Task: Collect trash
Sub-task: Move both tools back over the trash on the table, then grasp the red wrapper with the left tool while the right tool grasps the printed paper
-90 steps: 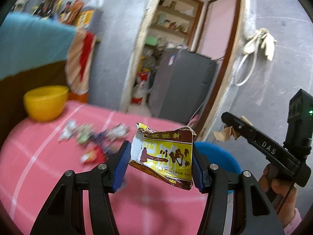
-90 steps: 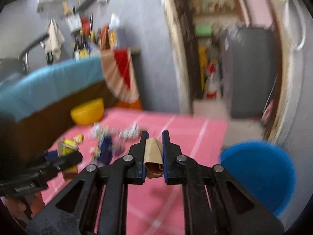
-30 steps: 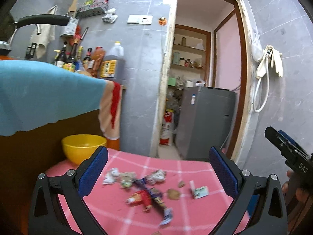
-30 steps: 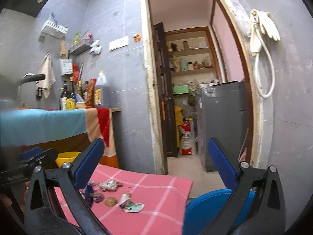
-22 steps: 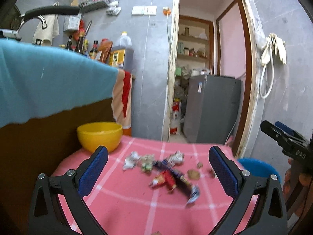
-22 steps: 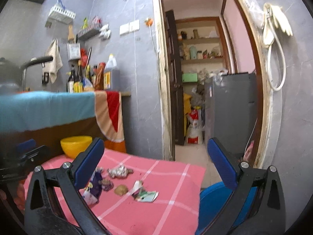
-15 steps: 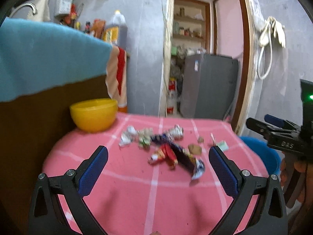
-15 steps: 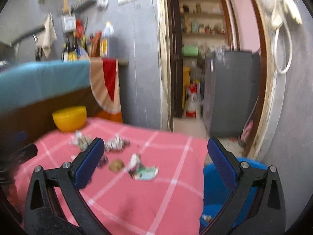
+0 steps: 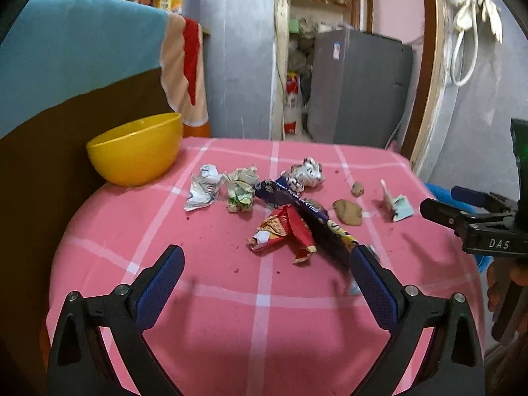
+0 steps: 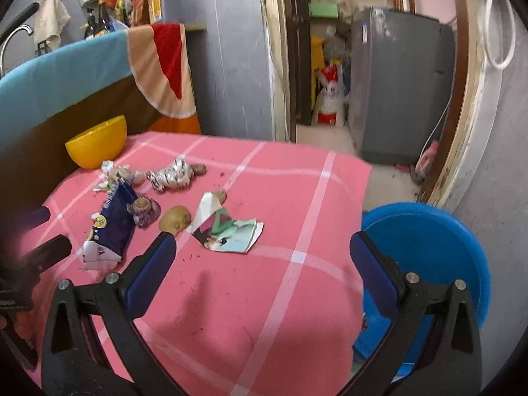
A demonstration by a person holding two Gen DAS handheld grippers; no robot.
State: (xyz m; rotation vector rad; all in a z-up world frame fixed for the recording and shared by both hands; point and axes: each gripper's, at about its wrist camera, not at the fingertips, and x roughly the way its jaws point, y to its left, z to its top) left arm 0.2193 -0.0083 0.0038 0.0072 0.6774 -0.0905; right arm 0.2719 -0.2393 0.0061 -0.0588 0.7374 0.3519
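Several pieces of trash lie on the pink checked tablecloth [image 9: 204, 326]: a red wrapper [image 9: 280, 231], a dark blue wrapper [image 9: 310, 217], a silver crumpled wrapper [image 9: 203, 191], a greenish paper ball [image 9: 241, 189], a brown lump [image 9: 346, 211] and a torn white and green packet [image 10: 227, 227]. My left gripper [image 9: 265, 283] hangs open above the cloth, just short of the red wrapper, nothing between its fingers. My right gripper [image 10: 262, 274] is open too, near the torn packet, empty. The blue bin [image 10: 429, 250] stands off the table's right edge.
A yellow bowl [image 9: 135, 148] sits at the table's far left corner. Behind it hangs a teal cloth [image 9: 76, 56] over a brown counter. An open doorway with a grey appliance [image 9: 359, 89] lies beyond the table. A hand [image 9: 505, 277] holds the right gripper at the right edge.
Both grippers let go of their trash pieces and opened wide. Over the last second both tilted down and came nearer to the trash on the cloth.
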